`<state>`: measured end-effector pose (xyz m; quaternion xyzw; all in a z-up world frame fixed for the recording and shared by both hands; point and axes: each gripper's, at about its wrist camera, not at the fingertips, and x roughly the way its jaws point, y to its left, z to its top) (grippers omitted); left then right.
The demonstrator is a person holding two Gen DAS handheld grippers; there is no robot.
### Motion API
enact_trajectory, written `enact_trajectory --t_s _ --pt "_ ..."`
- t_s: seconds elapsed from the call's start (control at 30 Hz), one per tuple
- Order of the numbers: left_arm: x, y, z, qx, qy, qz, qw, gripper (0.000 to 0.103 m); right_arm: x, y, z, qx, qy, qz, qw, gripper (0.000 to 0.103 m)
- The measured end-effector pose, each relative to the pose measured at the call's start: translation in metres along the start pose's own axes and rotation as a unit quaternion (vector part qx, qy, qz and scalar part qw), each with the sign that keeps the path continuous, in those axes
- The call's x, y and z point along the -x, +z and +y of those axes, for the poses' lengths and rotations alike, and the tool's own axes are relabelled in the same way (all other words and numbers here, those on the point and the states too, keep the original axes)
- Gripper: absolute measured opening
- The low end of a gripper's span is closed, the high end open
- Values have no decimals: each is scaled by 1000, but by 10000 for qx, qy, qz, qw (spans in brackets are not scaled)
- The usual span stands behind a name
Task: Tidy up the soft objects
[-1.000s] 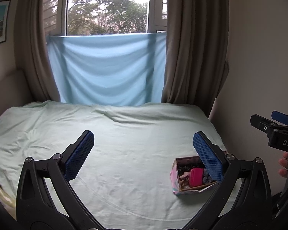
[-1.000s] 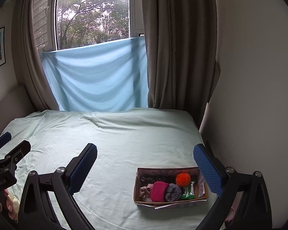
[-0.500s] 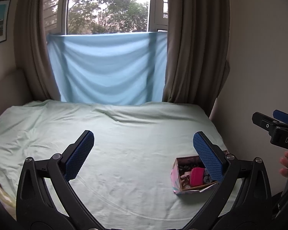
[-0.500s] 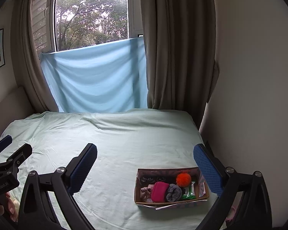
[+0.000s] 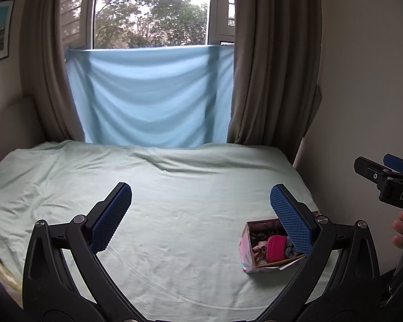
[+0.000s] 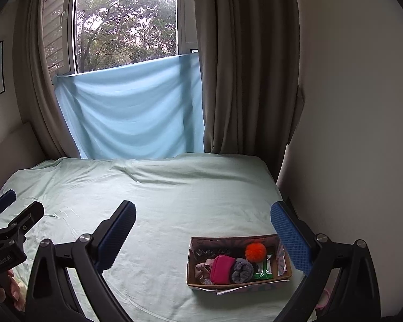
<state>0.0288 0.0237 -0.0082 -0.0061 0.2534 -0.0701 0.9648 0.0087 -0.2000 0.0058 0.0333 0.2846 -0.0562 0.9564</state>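
A pale green bedsheet [image 6: 174,201] covers the bed; a light blue cloth [image 6: 131,112] hangs below the window; the left gripper [image 5: 201,214] and right gripper [image 6: 204,230] hover above the sheet, jaws spread wide and empty; a small cardboard box [image 6: 239,284] sits near the right edge, holding a pink pouch [image 6: 221,268], grey sock [image 6: 241,269], orange pompom [image 6: 255,251].

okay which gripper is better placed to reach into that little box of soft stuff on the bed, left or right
Right, probably. The box sits just ahead of the right gripper, near its right finger, contents in plain view. From the left gripper the same box lies off to the side, partly hidden behind a finger. Both are open and empty.
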Motion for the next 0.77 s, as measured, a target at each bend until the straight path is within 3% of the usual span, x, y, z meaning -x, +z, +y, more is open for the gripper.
enact_trajectory --t_s 0.47,0.77 --pt "-1 5 -3 -73 296 -251 9992 103 -2 1 1 5 -14 -5 10000 100" --pt "-19 4 10 69 343 29 9994 103 -19 6 6 -27 -25 173 9998 100"
